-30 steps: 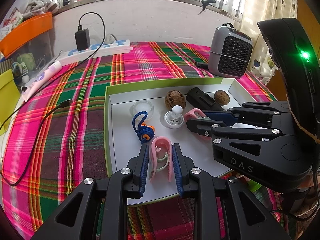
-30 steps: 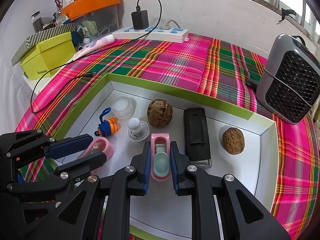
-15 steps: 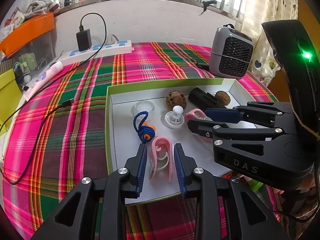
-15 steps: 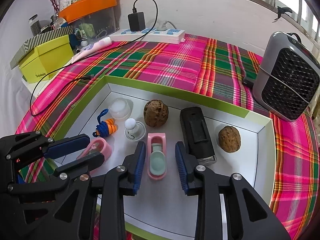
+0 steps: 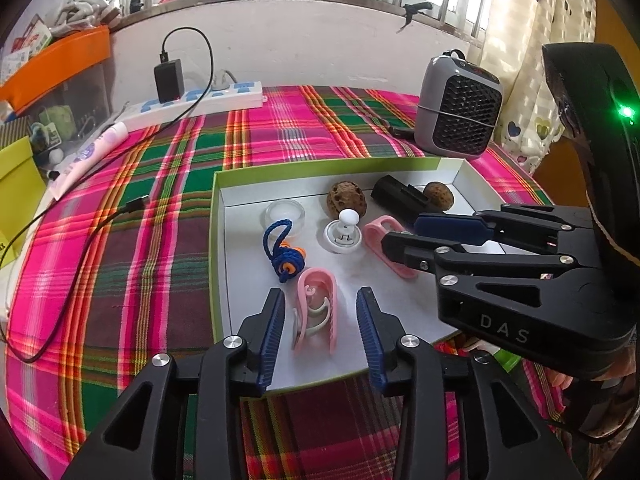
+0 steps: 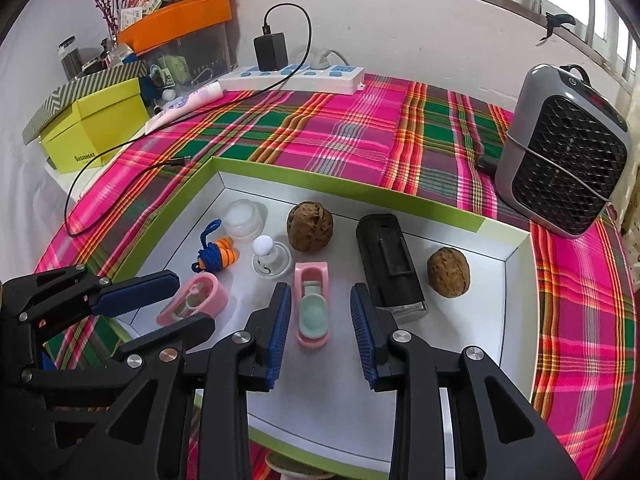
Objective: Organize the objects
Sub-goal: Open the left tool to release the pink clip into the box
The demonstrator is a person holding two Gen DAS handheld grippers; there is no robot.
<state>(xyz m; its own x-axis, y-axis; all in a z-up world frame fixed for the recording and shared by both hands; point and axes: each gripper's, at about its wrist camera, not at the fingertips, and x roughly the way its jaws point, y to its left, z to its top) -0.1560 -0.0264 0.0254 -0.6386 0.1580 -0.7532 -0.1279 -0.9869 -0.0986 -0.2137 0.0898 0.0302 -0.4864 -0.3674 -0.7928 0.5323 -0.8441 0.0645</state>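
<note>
a shallow white tray (image 6: 516, 248) with a green rim sits on a pink and green plaid cloth (image 6: 340, 136), and everything else is placed from that tray.

the left gripper (image 5: 320, 308) hangs over the tray's near edge. its jaws have just been opening, and the blue pads now stand clear on both sides of a pink toy tub (image 5: 316, 304) that lies on the tray floor between them, released. the right gripper (image 6: 318, 304) is over the tray's near middle; its jaws have also opened within the last second, and a pink toy toilet (image 6: 312, 304) with a pale green seat lies flat on the tray floor between its pads, touched by neither.

further into the tray, toward its far left corner, are a clear round lid (image 6: 244, 218) and a blue cord with orange beads (image 6: 214, 256). just right of the cord stands a white knob on a round base (image 6: 270, 258). behind the knob, near the far wall, is a large walnut (image 6: 310, 228). right of it lies a black box (image 6: 390, 264), and a smaller walnut (image 6: 448, 272) sits near the tray's right wall.

beyond the tray's far right corner stands a grey heater (image 6: 568, 168). beyond the far wall, against the room wall, lies a white power strip (image 6: 296, 76) with a black charger (image 6: 271, 51). left of the tray is a yellow box (image 6: 96, 128).
</note>
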